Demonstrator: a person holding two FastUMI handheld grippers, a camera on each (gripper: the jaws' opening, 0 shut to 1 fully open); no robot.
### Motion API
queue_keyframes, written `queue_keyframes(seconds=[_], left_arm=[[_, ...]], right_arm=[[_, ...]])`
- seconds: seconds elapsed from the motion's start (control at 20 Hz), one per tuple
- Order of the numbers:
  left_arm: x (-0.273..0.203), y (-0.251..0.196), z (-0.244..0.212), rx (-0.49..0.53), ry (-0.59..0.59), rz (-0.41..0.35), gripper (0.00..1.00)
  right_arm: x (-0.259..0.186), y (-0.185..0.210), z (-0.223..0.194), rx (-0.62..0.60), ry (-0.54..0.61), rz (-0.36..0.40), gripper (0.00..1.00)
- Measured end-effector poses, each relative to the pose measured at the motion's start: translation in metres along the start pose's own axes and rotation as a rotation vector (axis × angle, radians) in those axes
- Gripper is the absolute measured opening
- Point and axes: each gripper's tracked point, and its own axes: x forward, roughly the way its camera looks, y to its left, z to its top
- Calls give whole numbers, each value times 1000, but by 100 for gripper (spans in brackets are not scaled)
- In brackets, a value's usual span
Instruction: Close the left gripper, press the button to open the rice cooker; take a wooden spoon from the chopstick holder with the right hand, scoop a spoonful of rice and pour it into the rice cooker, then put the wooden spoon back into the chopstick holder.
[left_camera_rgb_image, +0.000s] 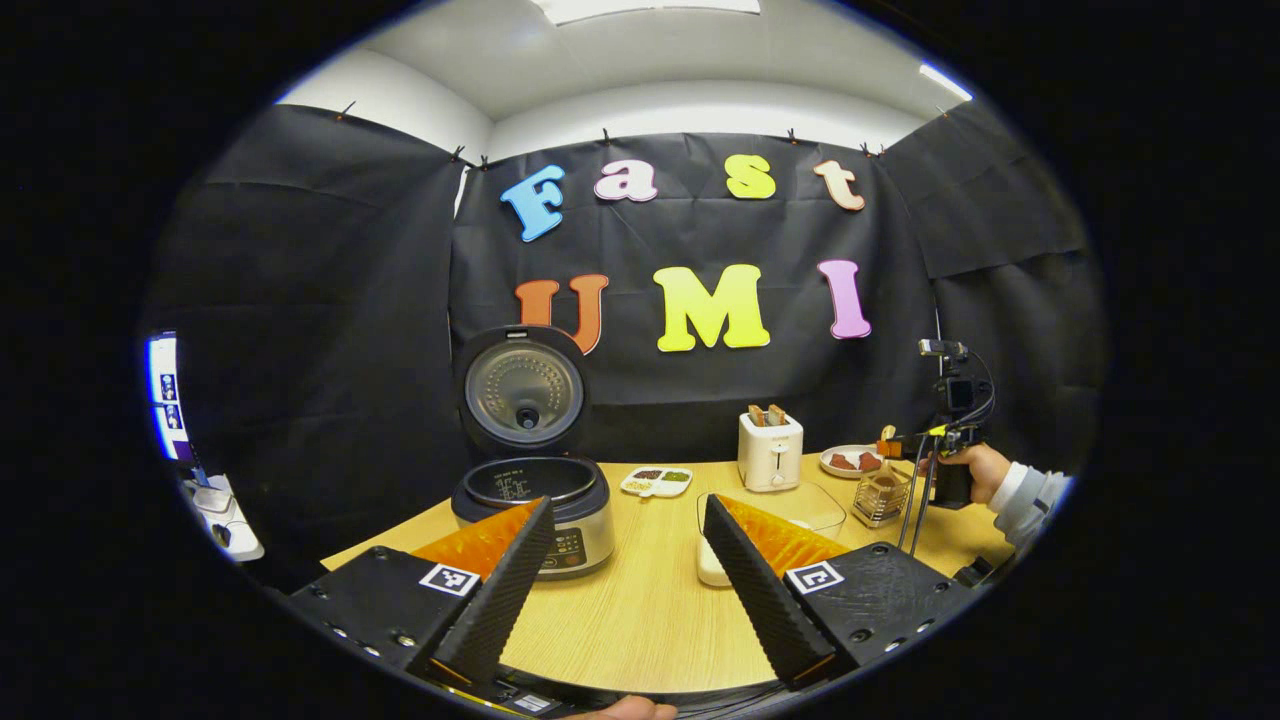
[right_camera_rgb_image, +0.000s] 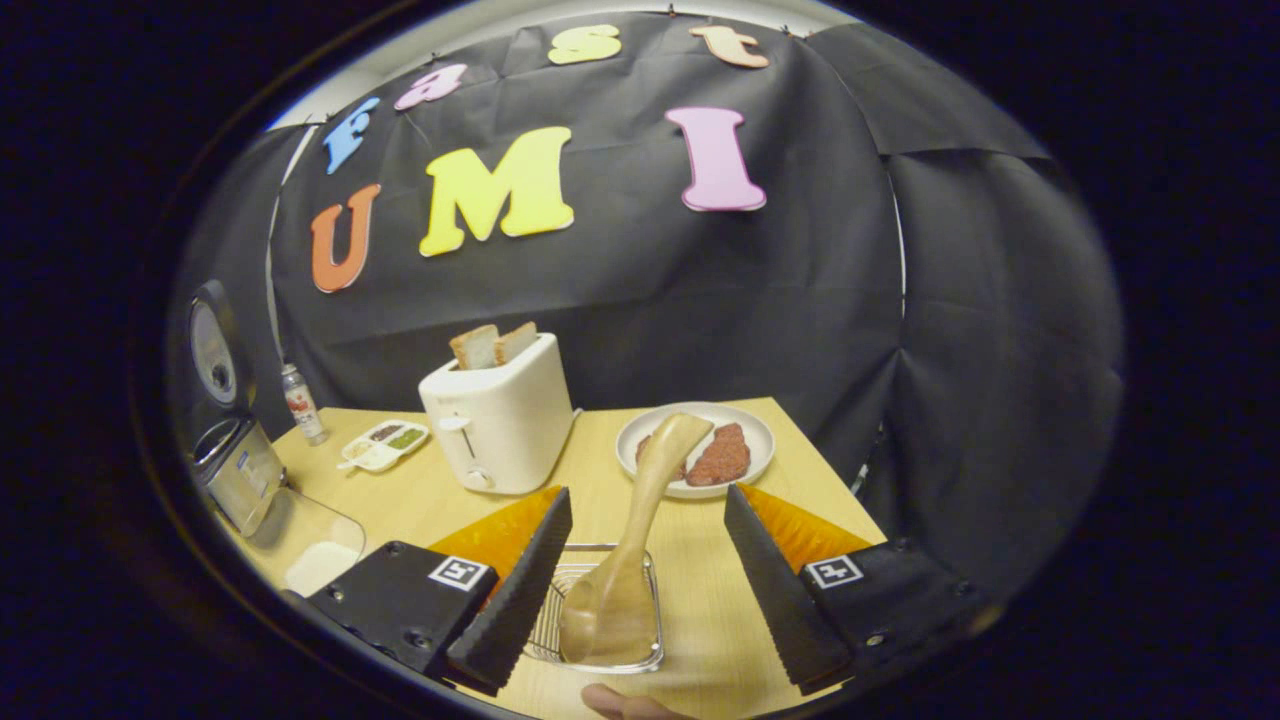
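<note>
Leaning away from the wide-open, empty right gripper (right_camera_rgb_image: 640, 600), the wooden spoon (right_camera_rgb_image: 640, 530) is standing between its 2 fingers in the chopstick holder (right_camera_rgb_image: 652, 655); the left gripper (left_camera_rgb_image: 625, 590) is idling open, empty.

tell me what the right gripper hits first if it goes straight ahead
Probably the wooden spoon standing in the chopstick holder, right between the open right gripper fingers; depth is hard to judge.

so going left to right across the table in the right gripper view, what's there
rice cooker → small bottle → divided condiment dish → toaster with bread → wooden spoon in the chopstick holder → plate with meat
</note>
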Motion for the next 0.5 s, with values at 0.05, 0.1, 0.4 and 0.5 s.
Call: queue_keyframes(seconds=[0.05, 0.1, 0.4, 0.5], left_arm=[[0, 1, 0, 15, 0, 4, 96], [-1, 2, -1, 22, 0, 8, 96], [-6, -16, 2, -8, -19, -40, 95], [-8, -16, -3, 3, -11, -50, 96]], right_arm=[[8, -3, -2, 15, 24, -8, 100], [16, -6, -5, 27, 43, -17, 100], [42, -8, -14, 154, 96, 42, 83], [45, -4, -16, 181, 106, 76, 78]])
